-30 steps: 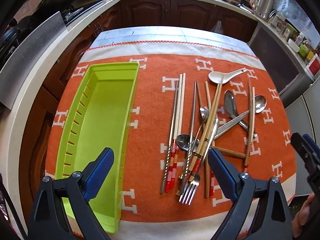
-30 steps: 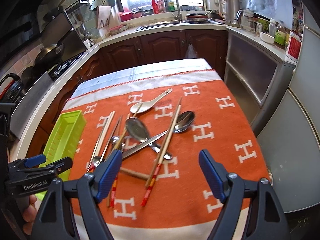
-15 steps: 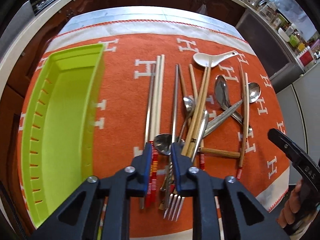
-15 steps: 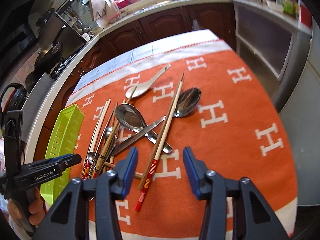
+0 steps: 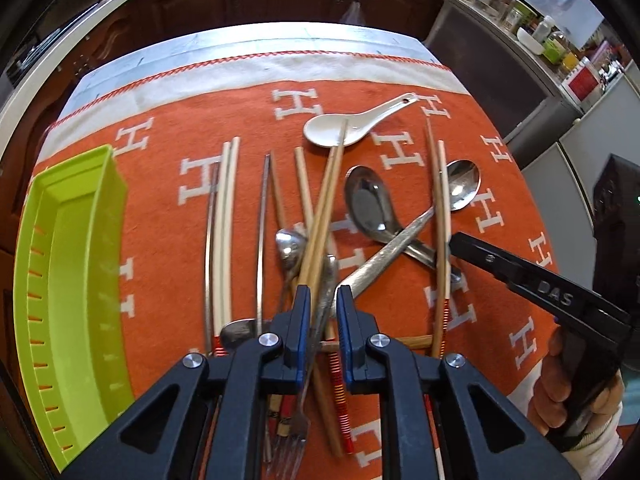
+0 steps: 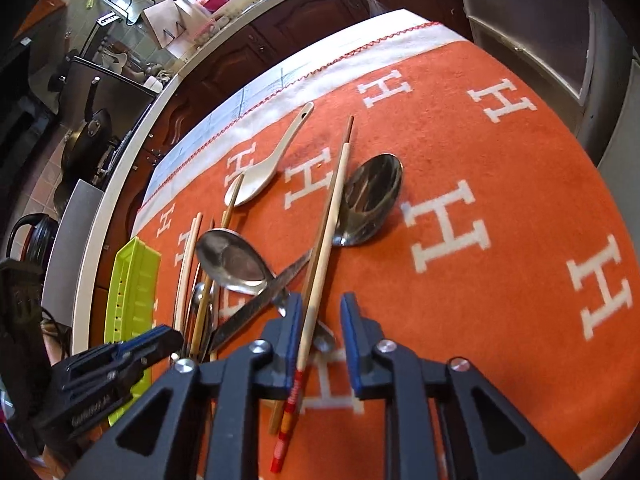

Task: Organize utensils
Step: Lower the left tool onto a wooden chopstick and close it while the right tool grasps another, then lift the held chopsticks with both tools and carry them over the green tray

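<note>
Both grippers closing over the utensil pile

Left gripper narrowing round the fork; right gripper narrowing round a chopstick, shaft running toward frame top.

The right hand-held gripper is closing its jaws around a pale chopstick with a red end — there is still a gap on the right side. A steel spoon lies just right of the chopstick, a second steel spoon to its left, and a white ceramic spoon further back on the orange cloth. A green tray stands at the left edge — the left hand-held gripper is low beside it.
</note>
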Demonstrator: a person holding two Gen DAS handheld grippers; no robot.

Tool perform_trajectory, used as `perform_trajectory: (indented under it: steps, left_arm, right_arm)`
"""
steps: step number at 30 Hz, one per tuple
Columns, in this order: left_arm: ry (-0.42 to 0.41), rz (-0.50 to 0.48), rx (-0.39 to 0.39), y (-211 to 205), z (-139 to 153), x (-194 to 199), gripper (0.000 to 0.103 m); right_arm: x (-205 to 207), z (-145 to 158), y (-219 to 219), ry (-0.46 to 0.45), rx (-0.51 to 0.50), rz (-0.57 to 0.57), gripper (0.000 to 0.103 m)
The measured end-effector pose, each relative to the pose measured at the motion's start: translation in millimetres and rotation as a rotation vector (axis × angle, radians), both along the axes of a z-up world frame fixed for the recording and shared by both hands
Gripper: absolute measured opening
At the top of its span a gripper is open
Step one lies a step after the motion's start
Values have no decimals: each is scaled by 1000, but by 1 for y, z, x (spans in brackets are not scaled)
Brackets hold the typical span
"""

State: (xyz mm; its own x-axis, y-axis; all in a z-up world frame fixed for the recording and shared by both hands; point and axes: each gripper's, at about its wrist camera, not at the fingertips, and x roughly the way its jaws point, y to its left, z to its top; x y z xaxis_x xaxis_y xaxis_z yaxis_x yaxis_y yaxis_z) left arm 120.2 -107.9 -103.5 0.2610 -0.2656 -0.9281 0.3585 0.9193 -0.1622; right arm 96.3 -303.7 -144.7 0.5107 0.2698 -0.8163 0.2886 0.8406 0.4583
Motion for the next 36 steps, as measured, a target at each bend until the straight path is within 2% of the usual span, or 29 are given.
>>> perform_trajectory:
  steps: [2,9,14,20,27,32,36]
  left_arm:
    - [1,-10,0,-6,0,1,11]
    - [17,-28,-3,-20,-1,3,11]
    - [33,-55,-15,-33,-3,3,11]
    - [42,-120,-38,-62,-2,-1,11]
    - [67,-131,17,-90,-25,1,11]
    - [35,-118,48,-97,-32,-2,5]
    - [2,-112,27,-94,-29,-5,4]
  right_arm:
    - [4,-5,0,7,19,8,11]
    - [11,-14,-5,18,113,3,11]
    - [9,-15,-4,14,126,9,6]
    - [-9,-3,-16,-24,145,-25,6]
    - [-25,2,-25,-37,146,-40,6]
    - [-32,-4,-31,-27,165,-55,6]
    - [-34,-4,-32,-29,177,-60,6]
